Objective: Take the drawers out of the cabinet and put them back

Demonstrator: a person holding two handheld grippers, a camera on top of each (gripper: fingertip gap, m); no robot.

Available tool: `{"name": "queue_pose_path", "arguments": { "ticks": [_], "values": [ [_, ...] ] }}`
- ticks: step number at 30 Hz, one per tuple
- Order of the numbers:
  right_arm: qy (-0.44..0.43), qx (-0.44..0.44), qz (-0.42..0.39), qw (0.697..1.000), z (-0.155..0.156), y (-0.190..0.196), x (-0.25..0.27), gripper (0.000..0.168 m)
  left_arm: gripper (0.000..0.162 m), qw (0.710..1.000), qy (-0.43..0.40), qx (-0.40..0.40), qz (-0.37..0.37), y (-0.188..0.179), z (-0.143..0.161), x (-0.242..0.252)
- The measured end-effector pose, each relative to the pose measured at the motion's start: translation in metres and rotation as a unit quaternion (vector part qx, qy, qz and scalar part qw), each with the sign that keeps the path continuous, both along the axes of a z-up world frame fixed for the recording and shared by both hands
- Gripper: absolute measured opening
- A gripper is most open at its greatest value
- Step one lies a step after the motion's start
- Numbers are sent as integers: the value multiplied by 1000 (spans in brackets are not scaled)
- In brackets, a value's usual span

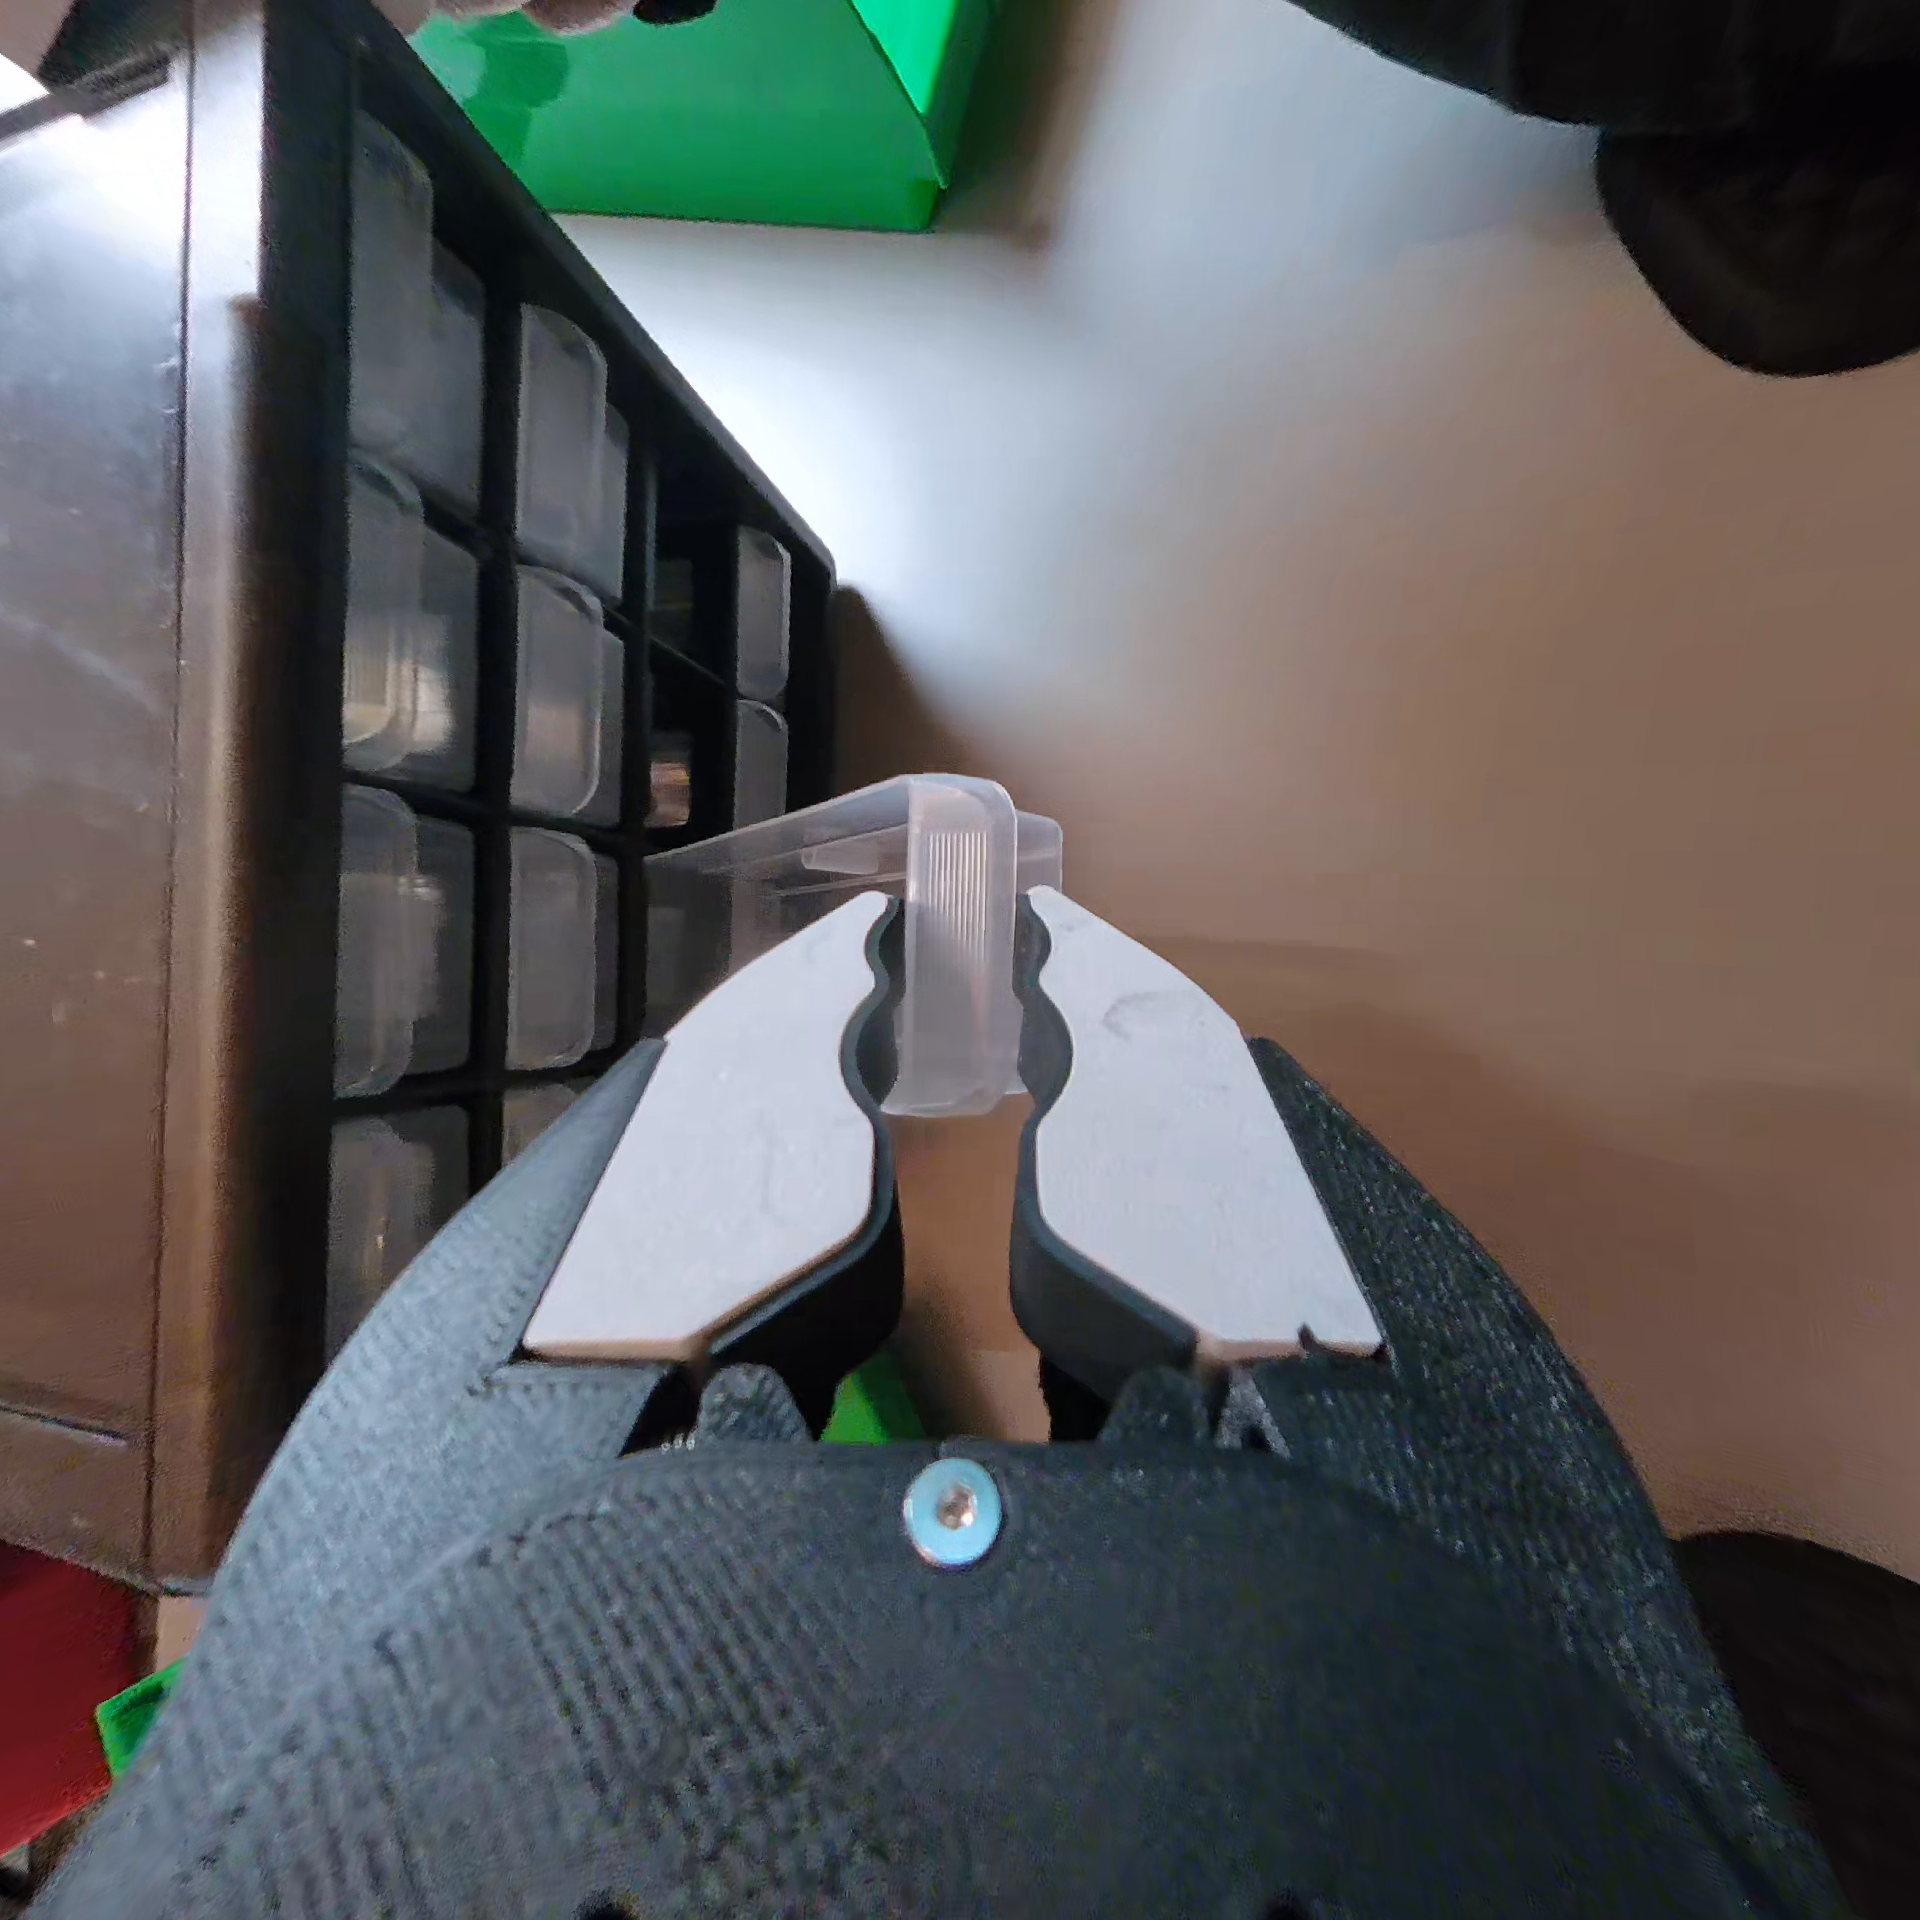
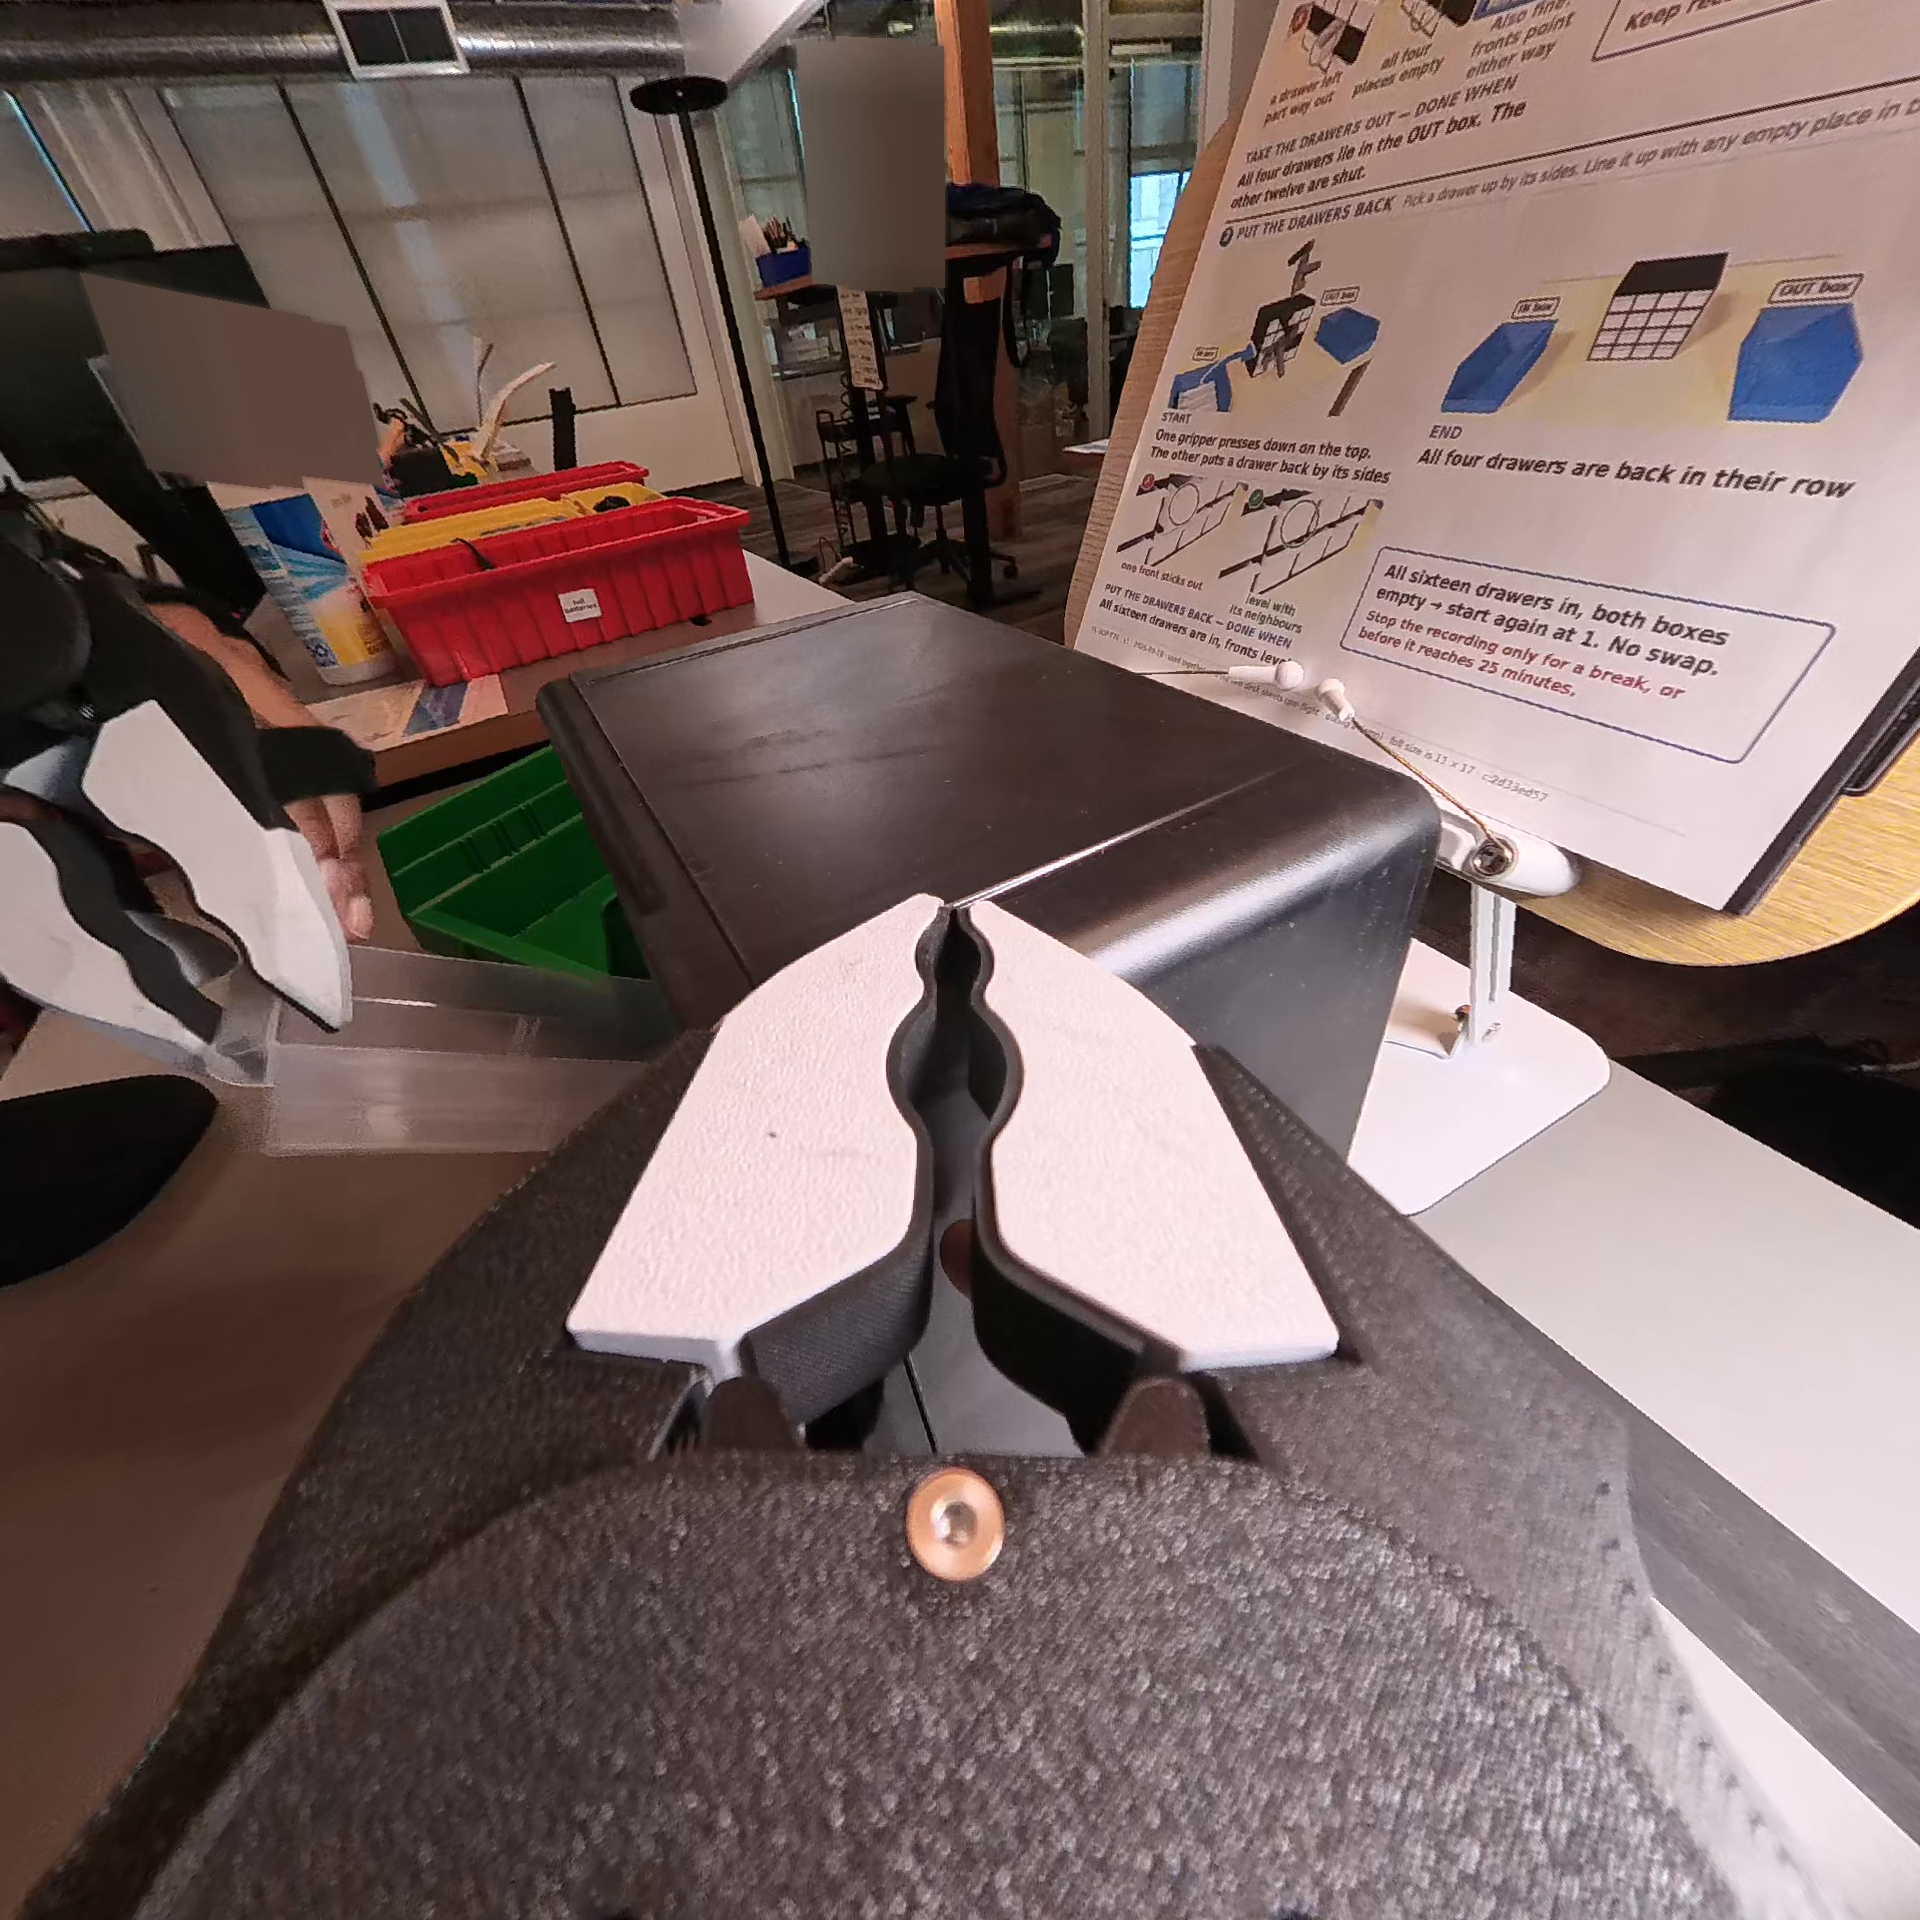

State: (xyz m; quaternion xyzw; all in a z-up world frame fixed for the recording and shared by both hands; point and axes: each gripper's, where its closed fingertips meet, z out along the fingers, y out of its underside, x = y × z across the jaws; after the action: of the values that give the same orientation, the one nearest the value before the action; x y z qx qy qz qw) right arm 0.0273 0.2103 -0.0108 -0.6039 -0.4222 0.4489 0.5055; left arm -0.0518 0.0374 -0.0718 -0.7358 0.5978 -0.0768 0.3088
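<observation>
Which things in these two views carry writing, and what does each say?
I won't quote the wording; these bear writing.
Instruction sheet behind the cabinet: printed text, diagrams.
Red bin: small white label, too small.
Canister beside it: printed wrapper, blurred.
Left wrist view: none.

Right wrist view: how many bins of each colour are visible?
Red bins: 2
Yellow bin: 1
Green bin: 1
Total: 4
</observation>
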Motion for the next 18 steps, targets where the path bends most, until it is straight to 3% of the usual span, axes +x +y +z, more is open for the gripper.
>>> {"name": "queue_pose_path", "arguments": {
  "ticks": [11,18],
  "values": [
    [1,0,-1,1000,0,0,0,0,20,989,-26,138,-46,3,-21,8],
    [1,0,-4,1000,0,0,0,0,20,967,18,237,-90,-1,-38,9]
  ]
}}
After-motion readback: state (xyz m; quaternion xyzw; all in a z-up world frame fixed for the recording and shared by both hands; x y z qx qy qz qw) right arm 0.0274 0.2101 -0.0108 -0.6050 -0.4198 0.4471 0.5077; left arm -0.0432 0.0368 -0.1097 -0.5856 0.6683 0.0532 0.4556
